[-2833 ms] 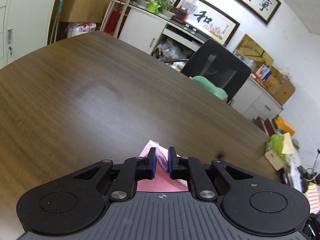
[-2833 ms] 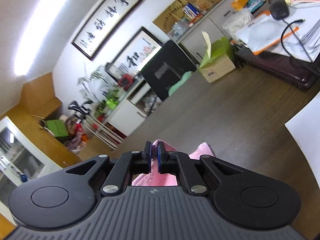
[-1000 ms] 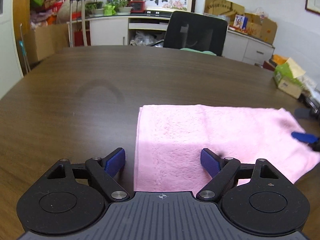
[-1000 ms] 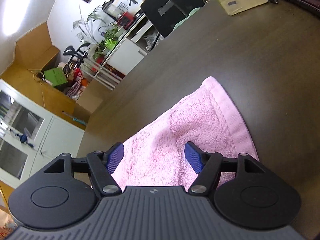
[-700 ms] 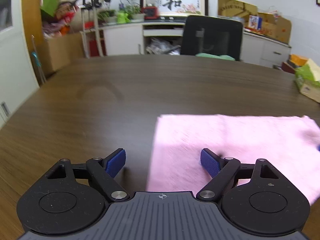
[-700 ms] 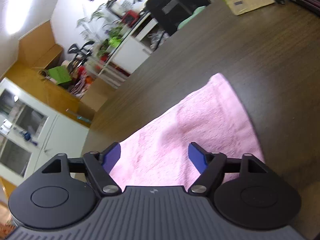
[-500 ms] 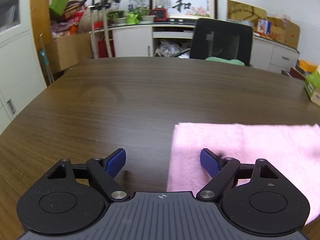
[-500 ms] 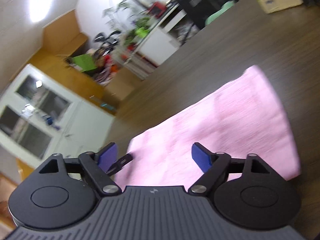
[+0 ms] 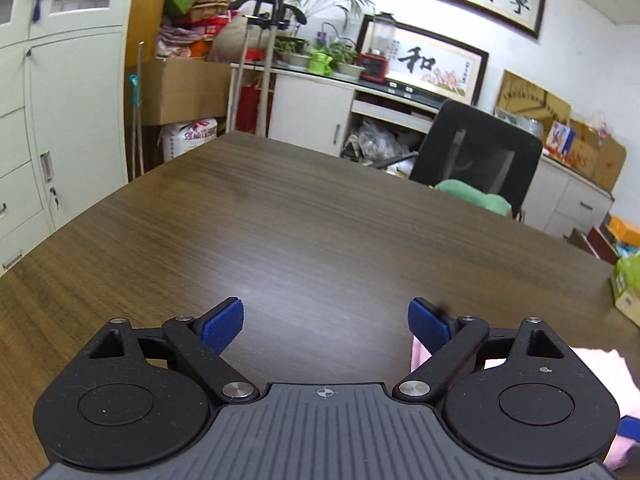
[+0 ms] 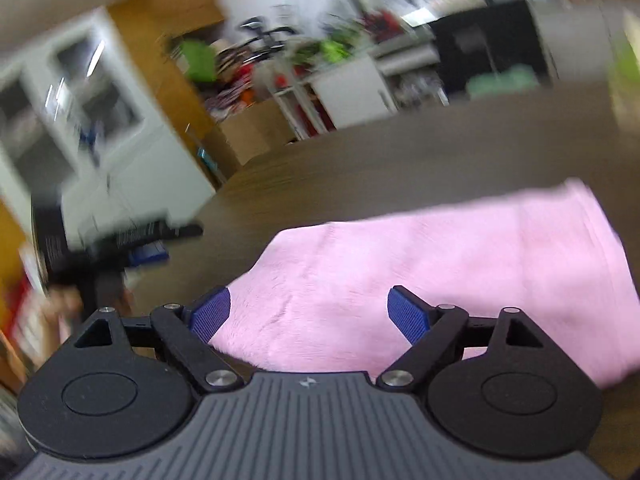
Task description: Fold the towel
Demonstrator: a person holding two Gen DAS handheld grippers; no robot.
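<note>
A pink towel (image 10: 440,264) lies spread flat on the dark wooden table (image 9: 280,240). My right gripper (image 10: 308,312) hovers open over its near part, with nothing between the blue pads. In that blurred view the left gripper (image 10: 132,244) shows as a dark shape beyond the towel's left end. My left gripper (image 9: 326,320) is open over bare wood. In the left wrist view only a strip of the towel (image 9: 600,364) shows at the lower right, mostly hidden behind the gripper body.
A black office chair (image 9: 476,160) with a green cushion stands at the table's far edge. White cabinets (image 9: 312,112), cardboard boxes and plants line the back wall. A green-topped box (image 9: 626,284) sits on the table at the far right.
Both grippers let go of the towel and opened. The left gripper has since swung left off the towel onto bare table. The right view has turned left and is motion-blurred.
</note>
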